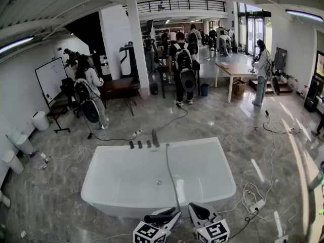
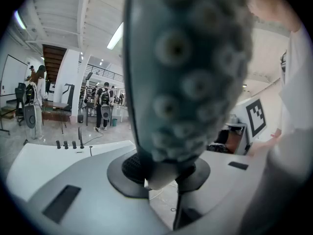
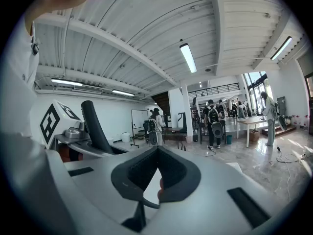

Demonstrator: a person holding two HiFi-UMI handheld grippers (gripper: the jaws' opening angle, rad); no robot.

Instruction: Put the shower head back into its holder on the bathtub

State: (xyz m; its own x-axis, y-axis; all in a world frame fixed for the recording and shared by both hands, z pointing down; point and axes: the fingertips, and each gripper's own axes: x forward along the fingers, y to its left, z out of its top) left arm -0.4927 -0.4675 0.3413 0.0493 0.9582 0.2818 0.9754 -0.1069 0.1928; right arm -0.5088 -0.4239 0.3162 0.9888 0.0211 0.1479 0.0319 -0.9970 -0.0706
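Left claw (image 2: 159, 175) clamped on the shower head (image 2: 190, 72), short of the tub's near rim.
Jaws stood partway apart, pads pressing the neck below the nozzle face, likely so the handle end stayed free for seating. Hose (image 1: 171, 178) ran across the bathtub (image 1: 101, 171) to the fittings (image 1: 143, 144) on the far rim, well apart from the head. Right claw (image 3: 157, 180) was closed and empty, probably spare for steadying.

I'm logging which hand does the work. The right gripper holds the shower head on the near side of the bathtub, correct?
Not the right: the left gripper holds the shower head on the near side of the bathtub, as the left gripper view shows. The right gripper is empty.
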